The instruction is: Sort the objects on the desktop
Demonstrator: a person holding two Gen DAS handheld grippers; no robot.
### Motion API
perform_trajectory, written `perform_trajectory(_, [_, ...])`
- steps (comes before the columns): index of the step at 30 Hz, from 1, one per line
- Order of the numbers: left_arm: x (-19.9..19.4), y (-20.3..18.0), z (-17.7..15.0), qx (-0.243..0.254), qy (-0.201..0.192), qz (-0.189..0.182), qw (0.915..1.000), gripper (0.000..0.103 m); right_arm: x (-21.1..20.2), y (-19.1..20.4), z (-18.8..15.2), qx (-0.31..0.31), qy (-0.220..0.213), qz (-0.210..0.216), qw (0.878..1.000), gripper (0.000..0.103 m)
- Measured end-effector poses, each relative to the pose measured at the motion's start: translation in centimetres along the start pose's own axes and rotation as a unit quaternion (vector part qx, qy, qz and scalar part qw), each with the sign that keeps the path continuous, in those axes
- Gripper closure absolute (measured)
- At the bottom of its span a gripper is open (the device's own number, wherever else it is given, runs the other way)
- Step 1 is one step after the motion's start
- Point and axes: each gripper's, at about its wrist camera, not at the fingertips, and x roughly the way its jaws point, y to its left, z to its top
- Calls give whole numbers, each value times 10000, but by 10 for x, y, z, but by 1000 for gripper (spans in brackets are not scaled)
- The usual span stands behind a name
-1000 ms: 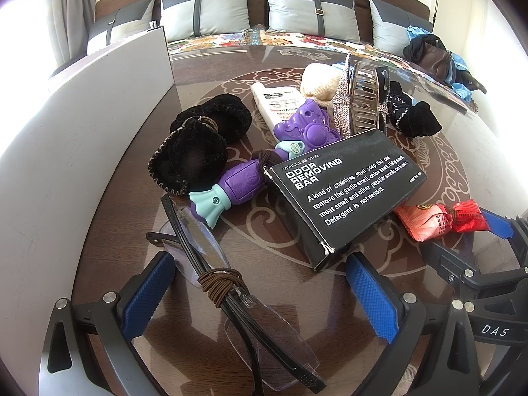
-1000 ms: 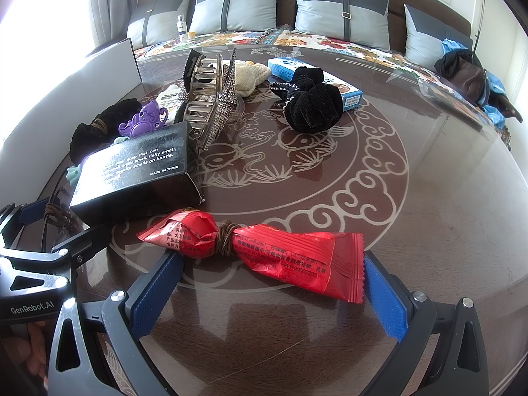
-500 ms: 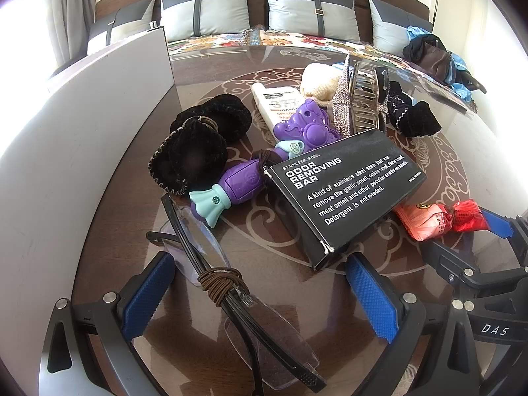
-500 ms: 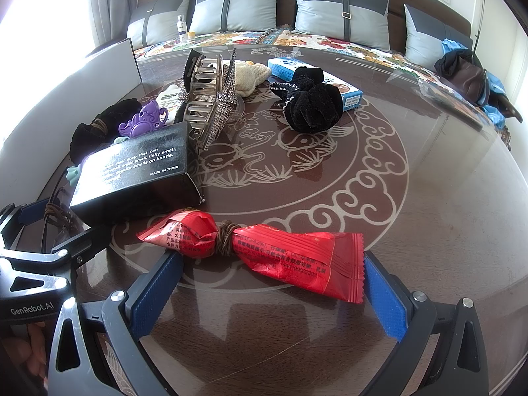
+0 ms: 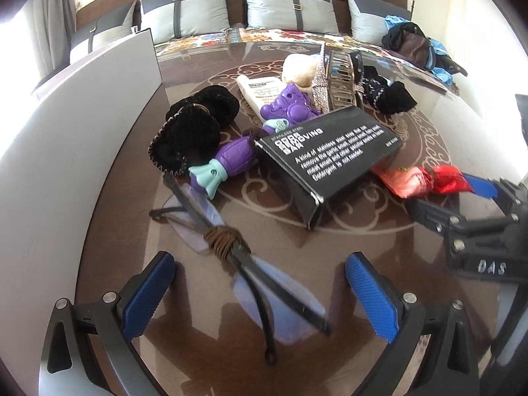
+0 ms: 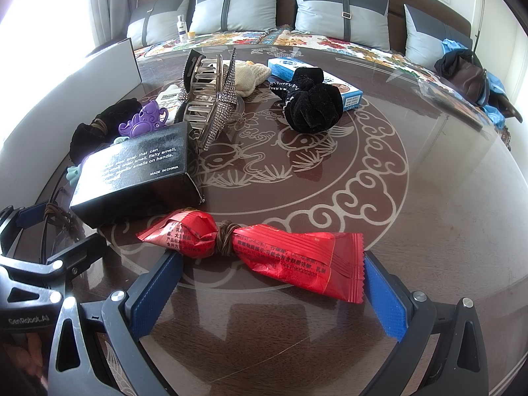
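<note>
1. The left gripper [image 5: 259, 292] hung low over the brown glass counter [image 6: 429, 171], its blue fingers [image 5: 147, 292] spread wide and holding nothing.
2. Between those fingers lay folded glasses [image 5: 244, 267], bound at the middle by a brown hair tie [image 5: 222, 242]; the picture there was blurred.
3. At 12 o'clock from the glasses sat a black box [image 5: 330, 155], with a purple toy [image 5: 231, 158] just at its 9 o'clock.
4. The right gripper [image 6: 269, 283] stood open as well, empty.
5. A red snack packet [image 6: 264, 247], cinched by another brown tie, lay across the gap between its fingers [image 6: 155, 292], near both pads; contact could not be told.
6. A black scrunchie [image 6: 312, 105] rested at 12 o'clock, well apart.
</note>
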Motion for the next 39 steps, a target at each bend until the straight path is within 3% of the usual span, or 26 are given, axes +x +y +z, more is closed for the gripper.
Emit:
perform_trajectory(5, [-18,9,-26,124,-97,-79,9998,0,0,0,0,0,0,0,10000,0])
perform_trajectory(34, [-13,6,-23,76,-164,-81,9998,0,0,0,0,0,-1,0,10000,0])
perform_trajectory(39, [-16,8,-24,88,19,-93,9999,0,0,0,0,0,-2,0,10000,0])
